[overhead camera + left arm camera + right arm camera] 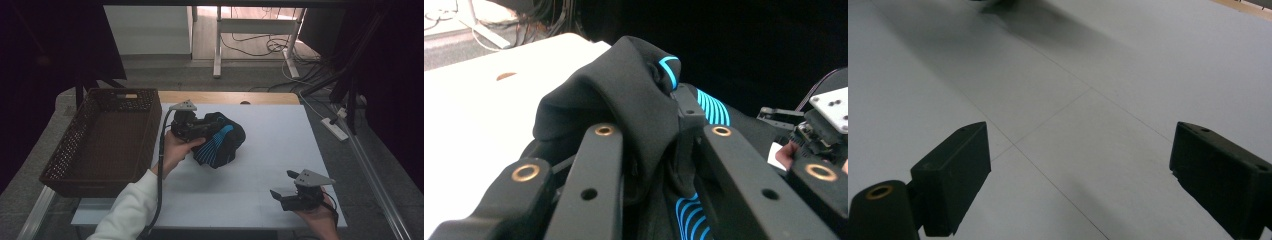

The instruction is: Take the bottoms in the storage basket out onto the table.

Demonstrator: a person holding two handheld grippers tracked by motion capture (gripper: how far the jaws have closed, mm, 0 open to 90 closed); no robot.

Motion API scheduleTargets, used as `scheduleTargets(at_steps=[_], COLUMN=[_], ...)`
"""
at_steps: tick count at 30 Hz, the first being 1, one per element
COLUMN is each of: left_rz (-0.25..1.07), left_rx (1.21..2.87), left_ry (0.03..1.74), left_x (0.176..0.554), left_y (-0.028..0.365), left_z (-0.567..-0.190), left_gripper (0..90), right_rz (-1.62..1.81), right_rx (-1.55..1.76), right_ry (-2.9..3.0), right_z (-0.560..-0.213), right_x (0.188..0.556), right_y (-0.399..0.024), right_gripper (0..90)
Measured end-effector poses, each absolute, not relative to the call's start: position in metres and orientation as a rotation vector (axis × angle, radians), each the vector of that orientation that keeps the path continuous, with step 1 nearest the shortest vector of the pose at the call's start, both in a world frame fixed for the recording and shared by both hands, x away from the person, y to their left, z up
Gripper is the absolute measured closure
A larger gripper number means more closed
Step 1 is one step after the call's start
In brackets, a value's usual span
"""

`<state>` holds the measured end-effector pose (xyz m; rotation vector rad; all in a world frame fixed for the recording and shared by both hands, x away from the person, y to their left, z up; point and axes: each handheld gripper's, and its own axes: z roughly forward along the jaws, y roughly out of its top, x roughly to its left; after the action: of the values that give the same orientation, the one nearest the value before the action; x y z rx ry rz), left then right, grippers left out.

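Note:
A bunched-up black garment with bright blue stripes (pixel 226 144) rests on the white table top (pixel 280 135) just right of the basket. My left gripper (pixel 206 132) comes at it from the left and is shut on a fold of the cloth. In the left gripper view the black fabric (pixel 624 85) bulges up between the jaws of that gripper (pixel 664 135), pinched tight. My right gripper (pixel 283 184) sits low near the table's front right corner, open. In the right gripper view its jaws (pixel 1083 165) stand wide apart over bare table surface, with nothing between them.
A dark brown wicker basket (pixel 65 145) stands at the table's left edge, its inside bare. Beyond the far edge are a wooden strip (pixel 225 97), white desk legs and cables on the floor. A power strip (pixel 336 129) lies off the right side.

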<state>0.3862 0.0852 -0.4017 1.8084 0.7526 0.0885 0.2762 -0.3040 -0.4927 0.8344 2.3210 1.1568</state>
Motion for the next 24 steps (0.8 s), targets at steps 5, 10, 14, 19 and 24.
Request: scheduleTargets(at_steps=[5, 10, 14, 19, 24], left_rz=[0.1, 0.087, 0.072, 0.052, 0.041], left_rx=[1.853, 1.9, 1.91, 1.937, 1.964], left_ry=[0.762, 0.762, 0.754, 0.738, 0.744], left_x=[0.389, 0.389, 0.387, 0.383, 0.383], left_y=[0.081, 0.075, 0.072, 0.069, 0.064], left_z=[-0.415, -0.428, -0.434, -0.442, -0.453], left_gripper=[77.8, 77.8, 77.7, 77.5, 77.5], right_rz=[1.152, 1.151, 1.149, 1.138, 1.134], right_rx=[0.833, 0.837, 0.836, 0.844, 0.842], right_ry=[2.323, 2.326, 2.327, 2.333, 2.334], right_z=[-0.493, -0.494, -0.494, -0.495, -0.496], right_x=[0.276, 0.277, 0.276, 0.277, 0.277], right_y=[-0.304, -0.305, -0.304, -0.304, -0.303], right_gripper=[9.5, 9.5, 9.5, 9.5, 9.5])
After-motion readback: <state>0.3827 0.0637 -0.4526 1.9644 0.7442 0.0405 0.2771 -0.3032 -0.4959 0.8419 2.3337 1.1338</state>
